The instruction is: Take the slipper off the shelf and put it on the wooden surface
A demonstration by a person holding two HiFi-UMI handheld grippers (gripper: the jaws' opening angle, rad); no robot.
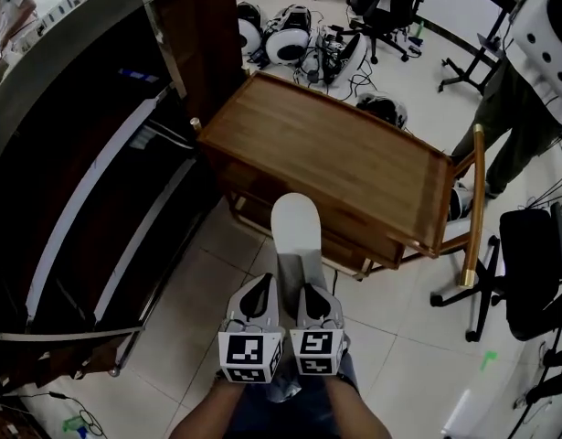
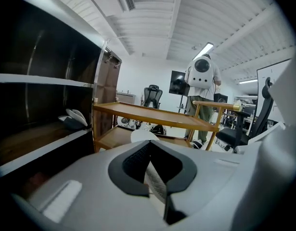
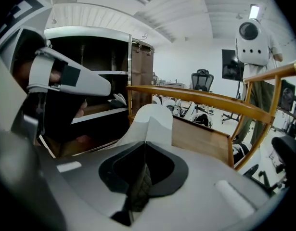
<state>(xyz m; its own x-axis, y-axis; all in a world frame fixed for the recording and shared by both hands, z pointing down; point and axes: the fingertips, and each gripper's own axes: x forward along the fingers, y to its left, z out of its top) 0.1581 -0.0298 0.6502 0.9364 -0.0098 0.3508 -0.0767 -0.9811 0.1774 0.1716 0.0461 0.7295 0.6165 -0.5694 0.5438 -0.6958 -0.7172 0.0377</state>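
Right claw (image 3: 145, 146) is clamped narrow on the slipper (image 1: 294, 231) at its grey heel end. Left claw (image 2: 150, 146) is closed too and seems to pinch the same end. The slipper is off the shelf (image 1: 107, 199), in the air over the floor, toe just short of the wooden counter (image 1: 335, 154). Looks light, soft and bendy, so the toe may droop. Best gripped at the heel rim or the strap.

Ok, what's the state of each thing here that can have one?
Slipper: off the shelf, held in the air in front of the wooden cart, not yet set down.
Left tongs: shut on the slipper's near end.
Right tongs: shut on the slipper, beside the left tongs.
Wooden cart top: bare.
Second slipper: lying on the shelf, untouched.
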